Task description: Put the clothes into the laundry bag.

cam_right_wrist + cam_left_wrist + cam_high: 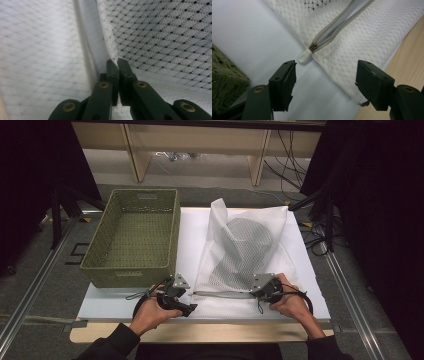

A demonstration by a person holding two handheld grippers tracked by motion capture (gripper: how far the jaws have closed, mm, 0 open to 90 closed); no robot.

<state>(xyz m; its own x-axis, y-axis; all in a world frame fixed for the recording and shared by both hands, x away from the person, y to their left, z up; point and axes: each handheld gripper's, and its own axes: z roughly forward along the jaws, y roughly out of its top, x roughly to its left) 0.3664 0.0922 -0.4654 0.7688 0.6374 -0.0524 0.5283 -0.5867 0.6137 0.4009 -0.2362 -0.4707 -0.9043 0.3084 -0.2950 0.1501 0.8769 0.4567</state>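
A white mesh laundry bag lies on the white mat, with a dark garment showing through it. Its grey zipper runs along the near edge and ends in a white tab. My left gripper is open at the bag's near left corner. In the left gripper view the left gripper has nothing between its jaws, and the tab lies just beyond them. My right gripper is shut on the bag's fabric near the zipper's right end. In the right gripper view the right gripper pinches a fold of mesh.
An empty green woven basket stands on the left of the table, close to my left hand; its corner appears beside the left jaw. The wooden table edge runs just behind the bag. Cables lie off the right side.
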